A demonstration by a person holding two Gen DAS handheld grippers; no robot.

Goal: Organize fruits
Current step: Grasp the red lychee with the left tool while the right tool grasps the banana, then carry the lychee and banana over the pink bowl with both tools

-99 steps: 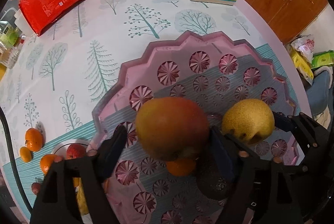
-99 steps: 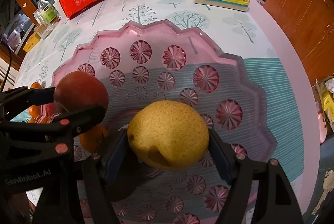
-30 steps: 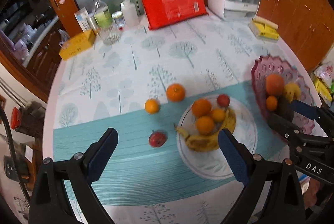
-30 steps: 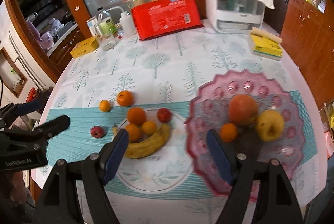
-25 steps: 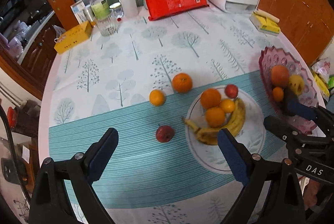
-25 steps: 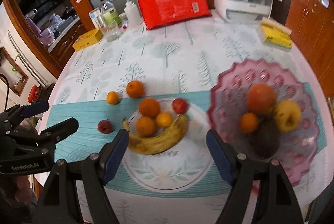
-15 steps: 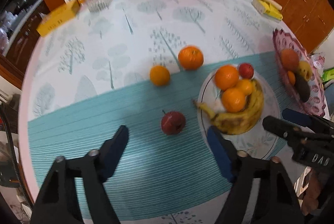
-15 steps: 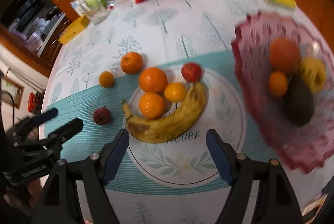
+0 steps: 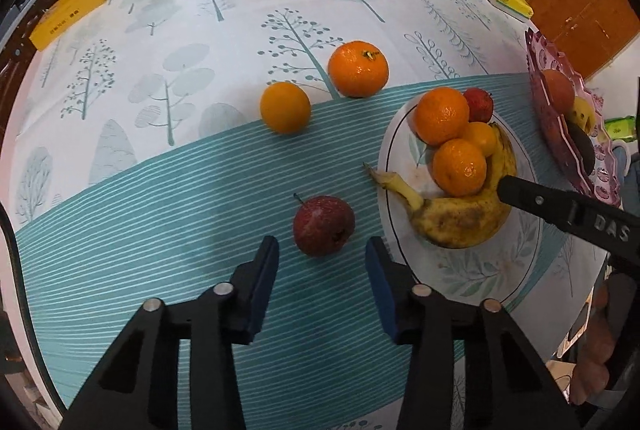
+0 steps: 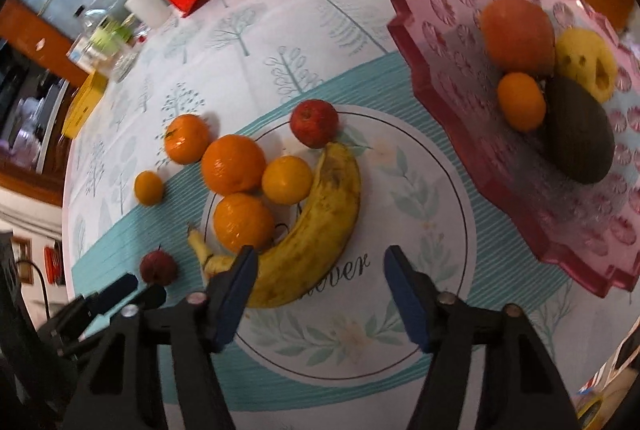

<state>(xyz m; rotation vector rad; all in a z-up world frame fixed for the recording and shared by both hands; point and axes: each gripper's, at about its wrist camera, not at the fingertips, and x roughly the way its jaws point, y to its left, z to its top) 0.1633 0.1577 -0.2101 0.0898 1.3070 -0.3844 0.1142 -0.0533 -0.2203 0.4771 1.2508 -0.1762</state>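
Closing around nothing yet, the left gripper (image 9: 322, 272) fingers needed to straddle the red apple (image 9: 323, 225); the right gripper (image 10: 318, 282) narrowed, still empty, over the banana (image 10: 316, 230).

A small dark-red apple (image 9: 323, 225) with a short stem is seen lying on the striped teal cloth just ahead of the closing left gripper (image 9: 322, 257), not yet between its pads, while a small orange (image 9: 285, 107) and a larger mandarin (image 9: 358, 69) lie loose further ahead. A spotted yellow banana (image 10: 320, 230) is curved on the white plate (image 10: 440, 189) with its middle just ahead of the closing right gripper (image 10: 318, 262), beside three oranges (image 10: 234, 163) and a red apple (image 10: 314, 123). In the pink dish (image 10: 440, 41), well off to the right gripper's right, a large reddish-orange fruit, a yellow pear, a small orange and a dark avocado are gathered
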